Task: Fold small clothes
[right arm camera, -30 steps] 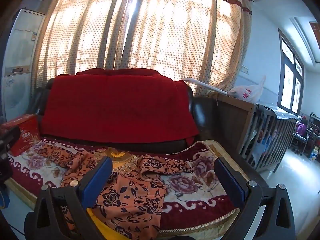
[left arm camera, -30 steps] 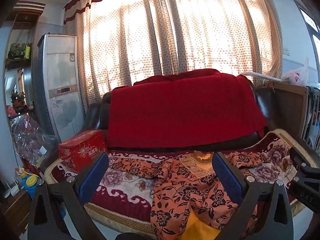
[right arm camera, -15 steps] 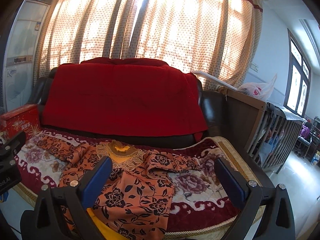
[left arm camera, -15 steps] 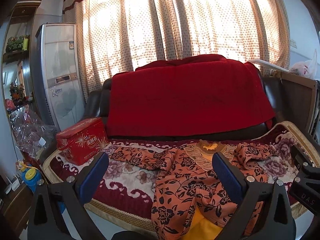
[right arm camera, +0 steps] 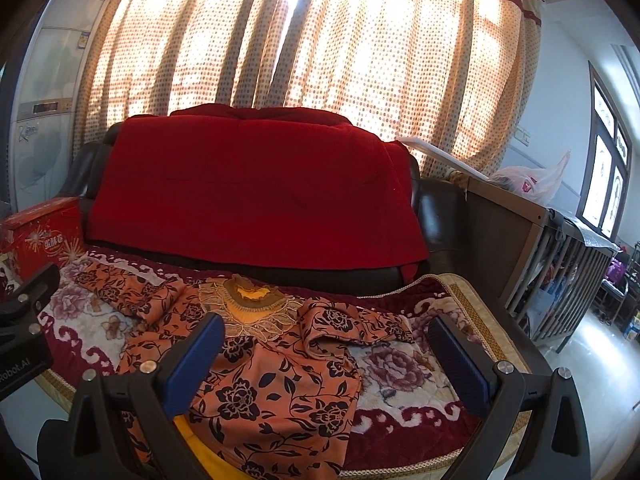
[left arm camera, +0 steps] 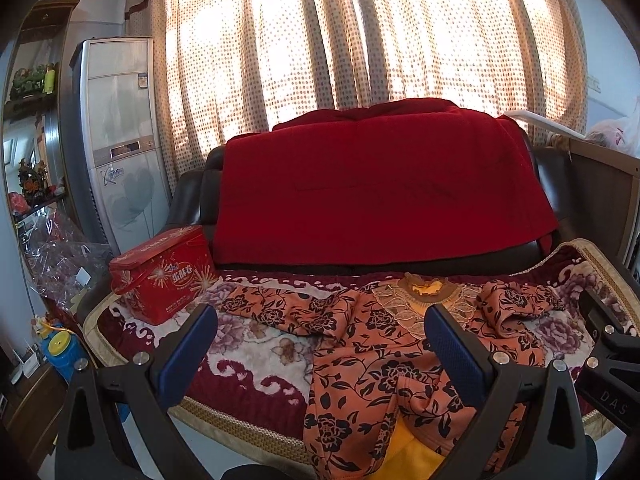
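Note:
An orange child's top with black flowers (left arm camera: pixel 360 356) lies spread face up on the sofa seat, collar toward the backrest, sleeves out to both sides, yellow lining showing at the hem. It also shows in the right wrist view (right arm camera: pixel 272 364). My left gripper (left arm camera: pixel 320 340) is open and empty, held above the front edge of the seat over the left half of the top. My right gripper (right arm camera: pixel 326 354) is open and empty, above the right sleeve (right arm camera: pixel 348 320). The right gripper's body shows at the right edge of the left wrist view (left arm camera: pixel 608 364).
A red gift tin (left arm camera: pixel 162 276) stands on the seat at the left. A red blanket (left arm camera: pixel 380 184) hangs over the backrest. The seat cover is a maroon floral blanket (right arm camera: pixel 400 368). A wooden crib (right arm camera: pixel 552 264) stands to the right, an air conditioner (left arm camera: pixel 120 140) to the left.
Both grippers have moved forward and tipped down toward the seat, so the top looks larger and lies further up between the fingers. Both stay open. The top has not moved.

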Available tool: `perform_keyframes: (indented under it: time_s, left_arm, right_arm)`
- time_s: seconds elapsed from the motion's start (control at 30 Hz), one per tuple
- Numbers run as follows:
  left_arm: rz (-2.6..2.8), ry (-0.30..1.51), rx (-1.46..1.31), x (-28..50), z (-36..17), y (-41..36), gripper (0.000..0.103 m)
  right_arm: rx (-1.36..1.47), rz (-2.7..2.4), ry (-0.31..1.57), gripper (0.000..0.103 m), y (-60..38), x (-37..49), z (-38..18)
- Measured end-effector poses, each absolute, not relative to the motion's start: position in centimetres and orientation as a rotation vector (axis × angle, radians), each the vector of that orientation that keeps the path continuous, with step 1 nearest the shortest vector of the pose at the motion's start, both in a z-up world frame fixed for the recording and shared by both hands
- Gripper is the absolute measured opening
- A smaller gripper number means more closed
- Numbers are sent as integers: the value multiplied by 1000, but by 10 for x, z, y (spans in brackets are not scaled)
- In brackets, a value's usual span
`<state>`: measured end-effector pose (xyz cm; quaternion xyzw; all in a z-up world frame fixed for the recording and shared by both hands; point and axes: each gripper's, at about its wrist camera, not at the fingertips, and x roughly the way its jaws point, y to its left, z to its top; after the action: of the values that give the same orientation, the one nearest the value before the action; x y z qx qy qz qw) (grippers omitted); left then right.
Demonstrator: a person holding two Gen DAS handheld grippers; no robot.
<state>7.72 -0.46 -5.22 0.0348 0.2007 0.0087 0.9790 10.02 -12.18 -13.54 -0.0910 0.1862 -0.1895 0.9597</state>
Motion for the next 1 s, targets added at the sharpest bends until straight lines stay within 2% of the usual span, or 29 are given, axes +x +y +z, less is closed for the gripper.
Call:
perform_keyframes:
  time_s: [1.0]
  left_arm:
    - [22, 466, 67, 157, -77, -27, 103]
  right_arm:
    - [-190, -391, 460, 103, -148, 182, -166]
